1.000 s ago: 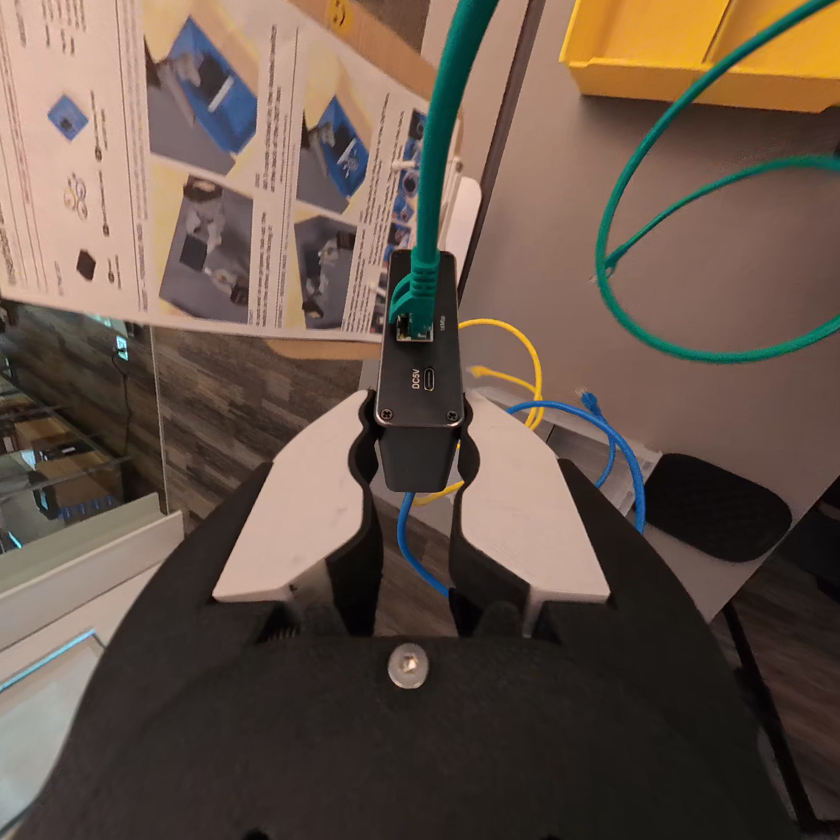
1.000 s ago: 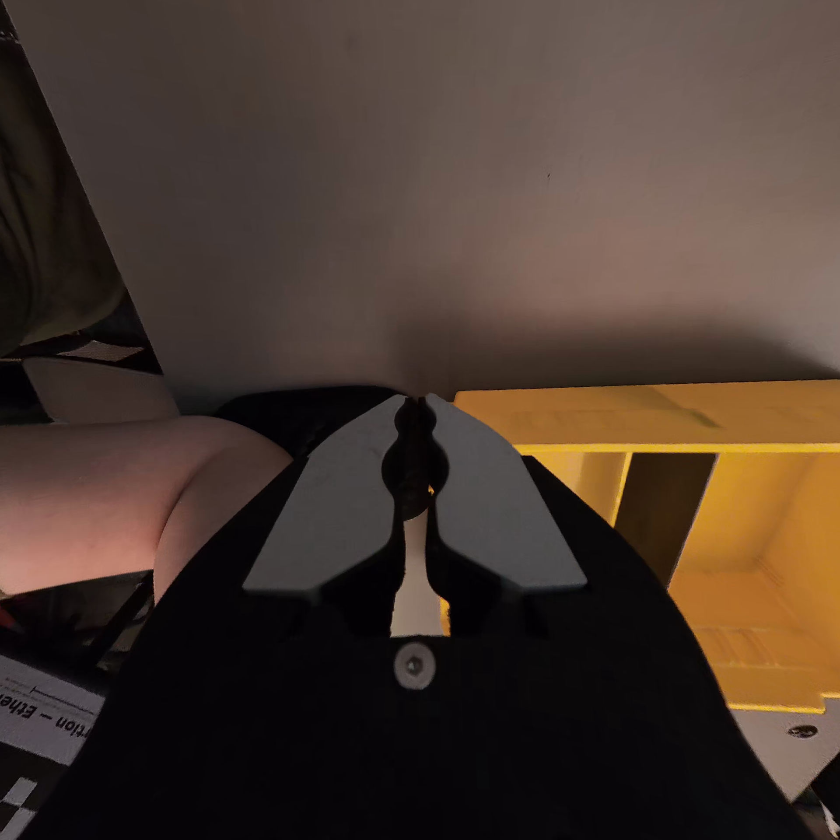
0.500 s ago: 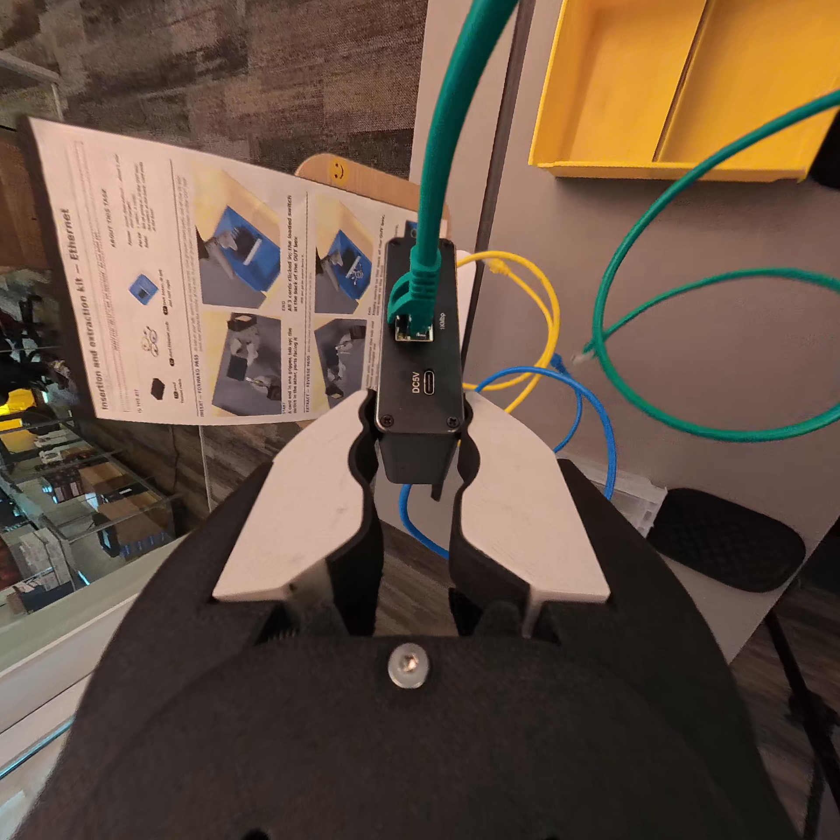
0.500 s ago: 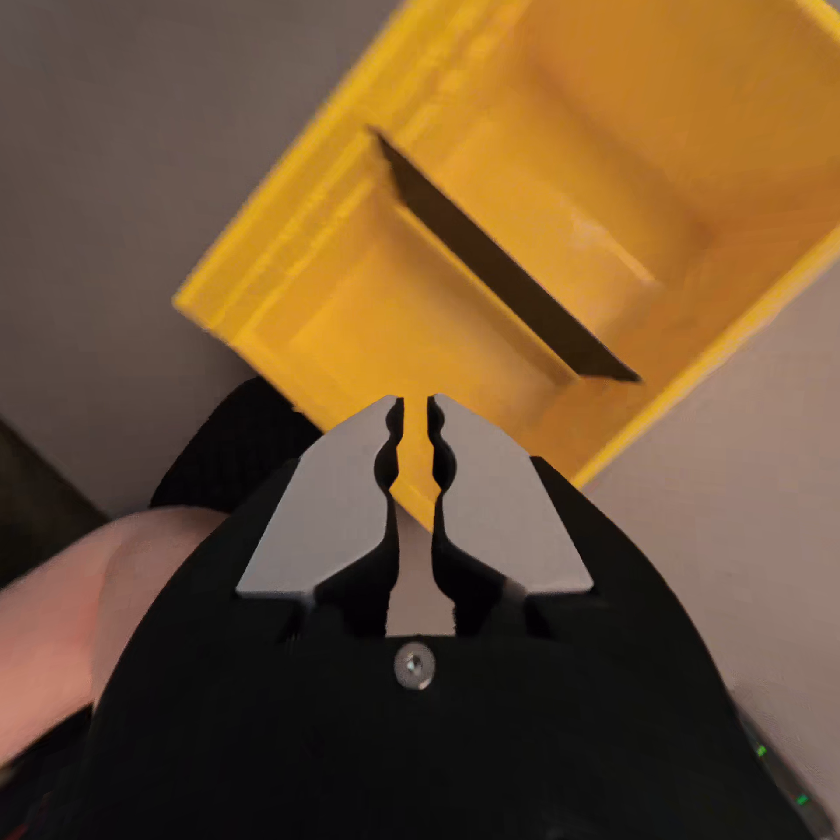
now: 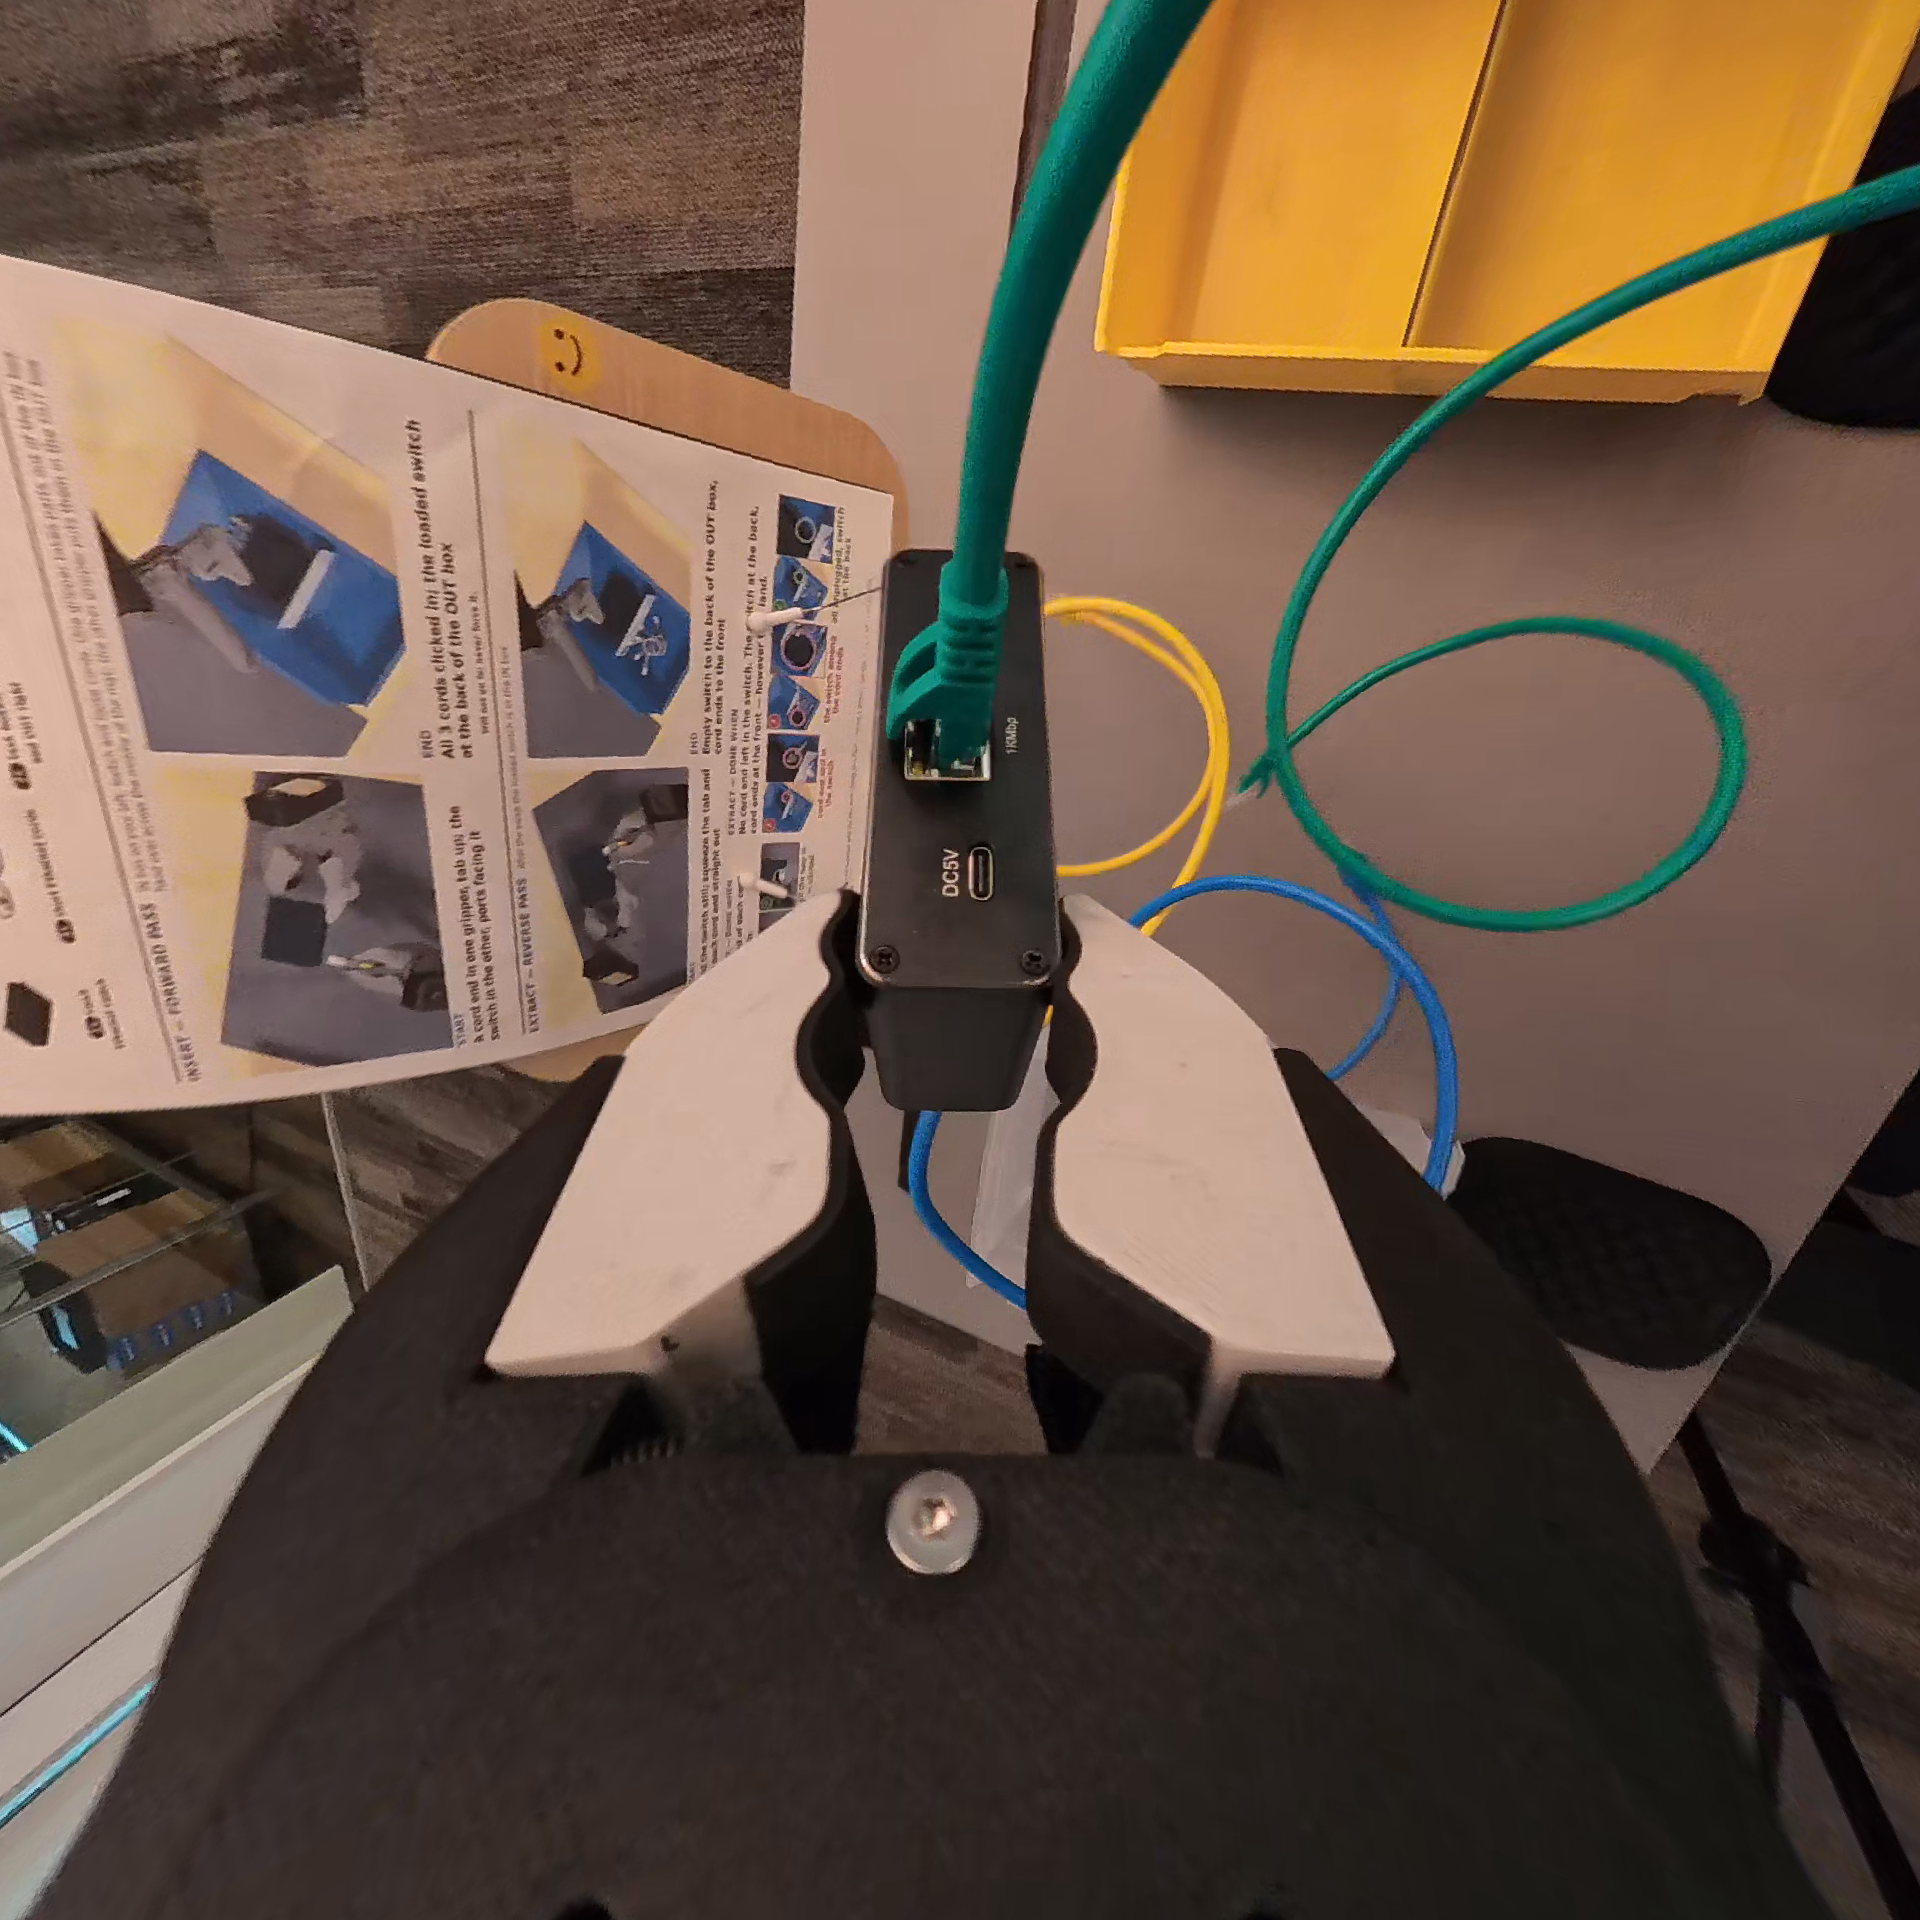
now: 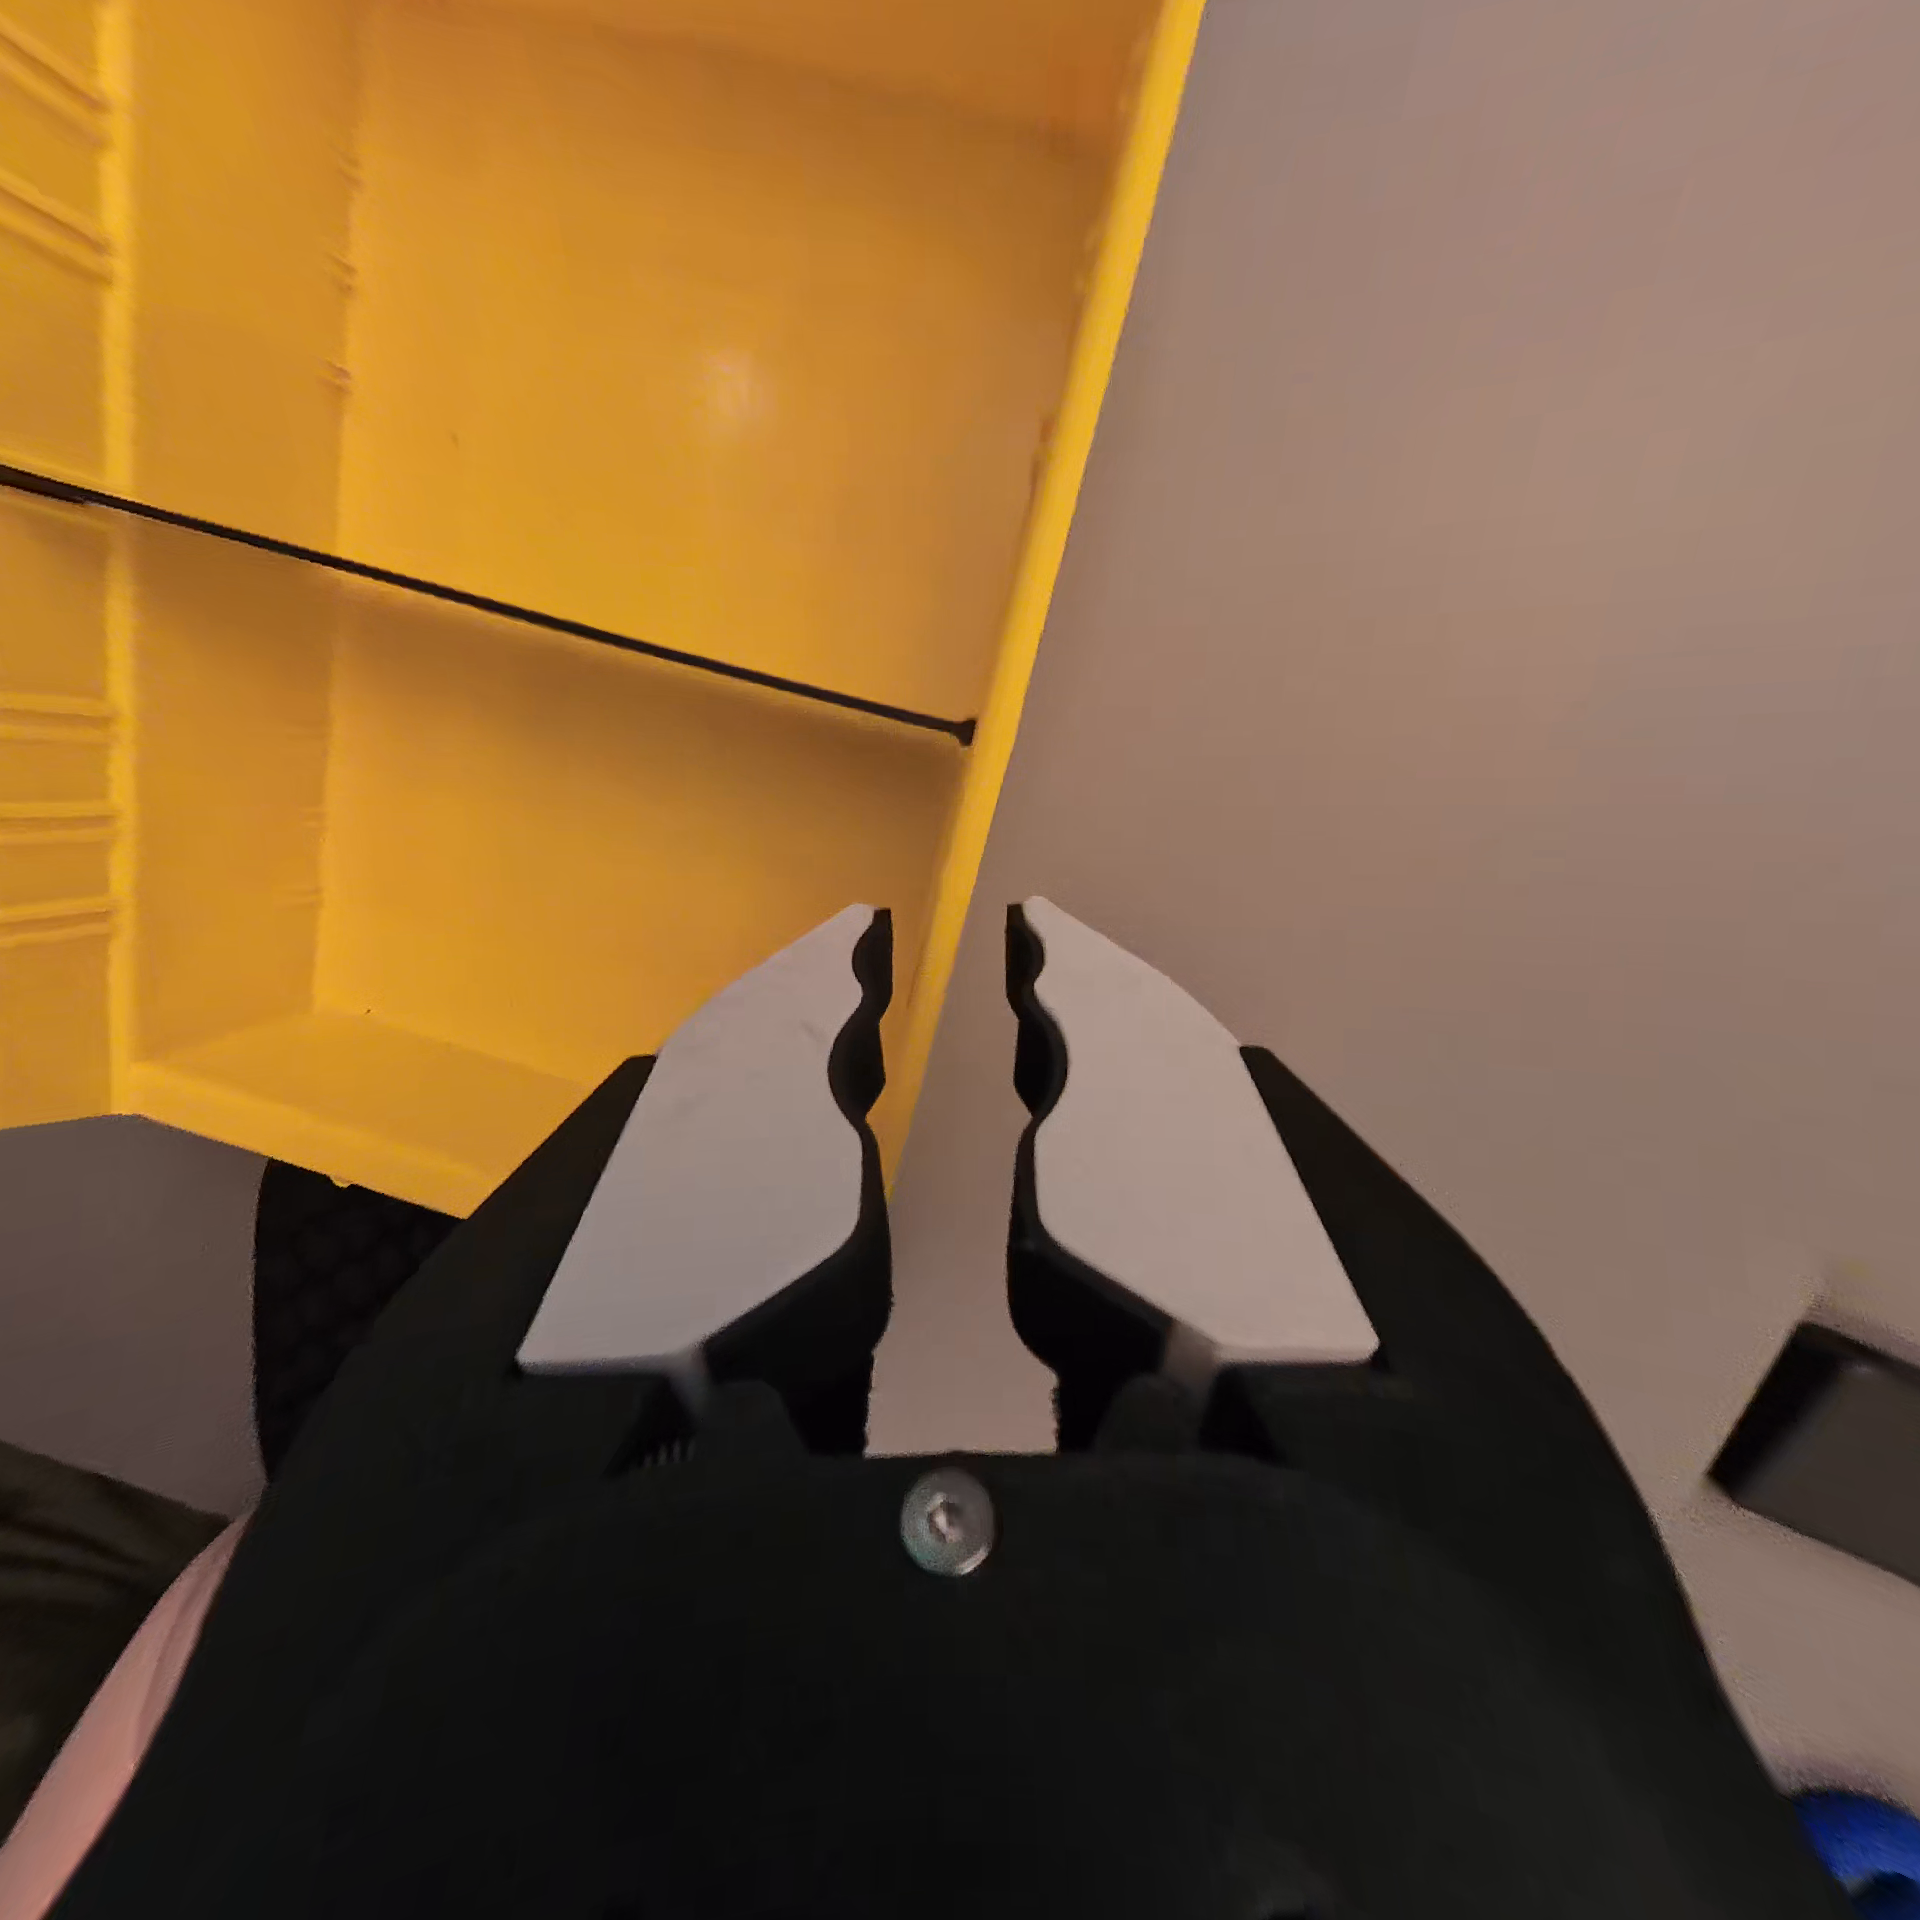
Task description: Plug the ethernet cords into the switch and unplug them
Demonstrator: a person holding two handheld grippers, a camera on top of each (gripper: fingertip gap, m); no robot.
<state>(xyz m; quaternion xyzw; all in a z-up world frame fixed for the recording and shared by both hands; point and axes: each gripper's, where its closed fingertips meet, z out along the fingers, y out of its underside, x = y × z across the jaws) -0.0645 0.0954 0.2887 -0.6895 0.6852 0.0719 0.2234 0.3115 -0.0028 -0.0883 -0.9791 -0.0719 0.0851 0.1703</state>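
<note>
The black switch [image 5: 961, 831] is clamped at its near end in the left tongs [image 5: 956, 997]; a green cord [image 5: 997, 436] is plugged into its port; yellow cord [image 5: 1195, 727] and blue cord [image 5: 1382, 966] lie loose on the grey tabletop [image 5: 1558, 1039] beyond; the right tongs [image 6: 948, 914] are parted and hold nothing, beside a yellow bin [image 6: 623, 520].

Grey tabletop [image 5: 1558, 1039], dark wood-grain floor [image 5: 312, 156], warm indoor light

Grey table [image 5: 1558, 499] carries yellow bin [image 5: 1455, 208], yellow cord [image 5: 1205, 727], blue cord [image 5: 1413, 997].
</note>
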